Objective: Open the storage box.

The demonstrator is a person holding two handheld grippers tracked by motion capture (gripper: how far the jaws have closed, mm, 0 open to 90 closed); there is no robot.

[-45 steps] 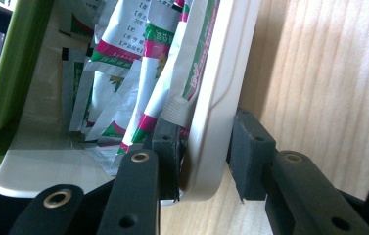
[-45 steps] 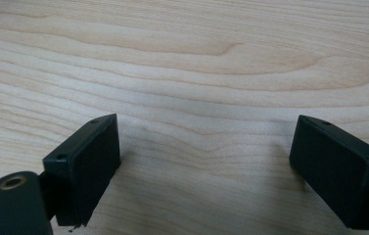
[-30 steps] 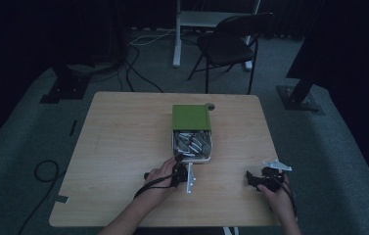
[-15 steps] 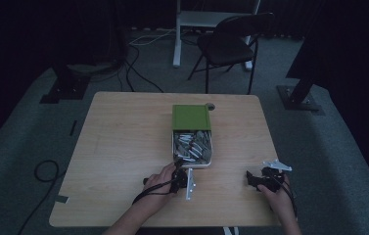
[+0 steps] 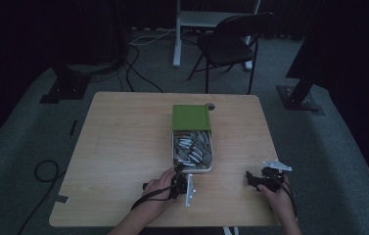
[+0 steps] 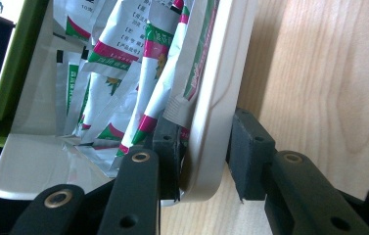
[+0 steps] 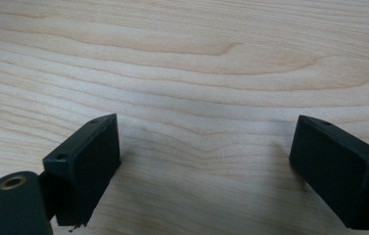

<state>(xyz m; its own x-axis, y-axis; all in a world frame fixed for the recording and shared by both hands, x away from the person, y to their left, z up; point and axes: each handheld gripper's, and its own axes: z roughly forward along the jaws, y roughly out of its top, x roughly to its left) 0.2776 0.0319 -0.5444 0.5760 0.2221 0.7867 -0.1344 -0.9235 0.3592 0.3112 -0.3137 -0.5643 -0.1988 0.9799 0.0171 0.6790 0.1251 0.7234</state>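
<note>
A white tray (image 5: 193,170) full of silver sachets (image 5: 193,147) lies mid-table, its far end under a green lid (image 5: 191,117). My left gripper (image 5: 179,177) meets the tray's near left corner. In the left gripper view the jaws (image 6: 204,147) pinch the tray's wall (image 6: 211,88), one pad inside against the sachets (image 6: 145,73) and one outside; the green lid (image 6: 15,73) is at the left. My right gripper (image 5: 248,180) rests near the table's front right, apart from the tray. In the right gripper view its jaws (image 7: 204,161) stand open over bare wood.
The wooden table (image 5: 123,147) has free room on both sides of the tray. A black chair (image 5: 231,44) and a white stand (image 5: 192,19) are behind the table. Cables (image 5: 45,171) lie on the floor at the left.
My left hand has drawn back toward the table's near edge with the tray's corner. The white tray now reaches further out from under the green lid. The right gripper has stayed still.
</note>
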